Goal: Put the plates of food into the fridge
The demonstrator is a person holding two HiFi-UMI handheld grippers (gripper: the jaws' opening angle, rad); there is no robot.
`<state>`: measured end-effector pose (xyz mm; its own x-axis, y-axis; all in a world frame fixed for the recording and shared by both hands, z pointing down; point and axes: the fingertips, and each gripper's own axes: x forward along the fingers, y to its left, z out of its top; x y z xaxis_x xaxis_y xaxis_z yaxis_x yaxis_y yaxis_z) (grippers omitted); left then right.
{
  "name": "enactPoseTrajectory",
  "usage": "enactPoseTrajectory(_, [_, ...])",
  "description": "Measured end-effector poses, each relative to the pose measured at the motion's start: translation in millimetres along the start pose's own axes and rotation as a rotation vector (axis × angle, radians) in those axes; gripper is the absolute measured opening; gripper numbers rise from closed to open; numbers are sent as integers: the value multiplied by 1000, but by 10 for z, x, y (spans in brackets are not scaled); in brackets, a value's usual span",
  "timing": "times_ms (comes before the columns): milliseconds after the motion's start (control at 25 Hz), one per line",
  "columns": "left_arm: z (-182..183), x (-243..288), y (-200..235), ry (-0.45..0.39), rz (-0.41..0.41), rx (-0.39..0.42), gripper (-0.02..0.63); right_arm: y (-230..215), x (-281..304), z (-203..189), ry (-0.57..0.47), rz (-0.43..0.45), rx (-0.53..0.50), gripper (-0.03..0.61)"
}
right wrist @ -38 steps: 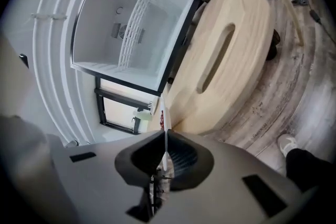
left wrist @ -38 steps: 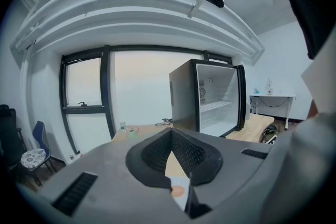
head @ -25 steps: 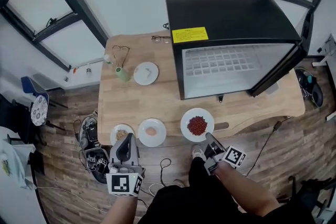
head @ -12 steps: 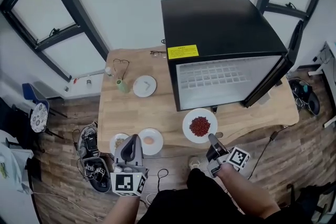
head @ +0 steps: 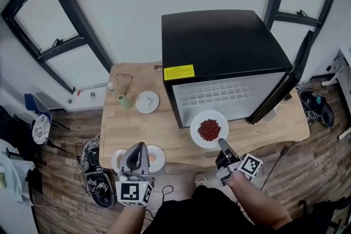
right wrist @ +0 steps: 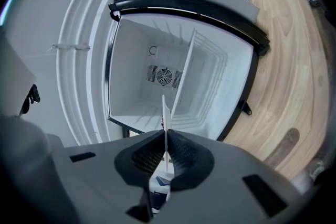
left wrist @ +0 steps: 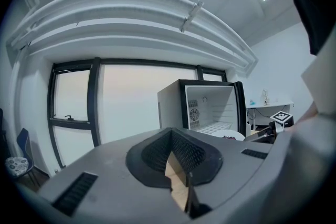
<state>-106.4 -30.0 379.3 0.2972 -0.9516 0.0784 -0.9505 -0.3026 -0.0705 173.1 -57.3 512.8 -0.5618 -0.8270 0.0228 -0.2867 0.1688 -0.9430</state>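
The right gripper (head: 222, 146) has its fingers pinching the rim of the plate of red food (head: 209, 129). The plate is at 12 o'clock from that gripper, held right in front of the open fridge (head: 219, 46) — it is not inside yet. In the right gripper view the plate shows as a thin white edge squeezed between the two fingers. The white inside of the fridge is straight ahead, with a round fan grill (right wrist: 164, 76) on the back wall.

The fridge is black and stands on the wooden bench (head: 131, 129). Its door (head: 293, 76) hangs open on the 3 o'clock side. A yellow label (head: 179, 72) is stuck on top.

The left gripper (head: 137, 146) is down at 7 o'clock in the head view, over the near edge of the bench. Its fingers are pressed close together and hold nothing. A plate with pink food (head: 155, 157) lies just beside it at 3 o'clock, and a small plate with brown food (head: 117, 159) at 9 o'clock.

Farther back — at 10 o'clock from the red food — lies a white plate (head: 147, 101). A green cup (head: 125, 101) stands just beside it, with a pair of glasses (head: 125, 78) behind.
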Motion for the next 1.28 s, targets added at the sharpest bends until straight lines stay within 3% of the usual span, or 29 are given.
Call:
enactPoseTrajectory(440, [66,273,-8,-12,70,5,3,286,398,505,4,68,-23,34])
enactPoseTrajectory(920, [-9,471,191,-7,75,-10,3,227,745,701,-26,15,-21,34])
enactPoseTrajectory(1280, [140,901,383,-40,14,3,3,228,1020,763,-24,-48,-93,34])
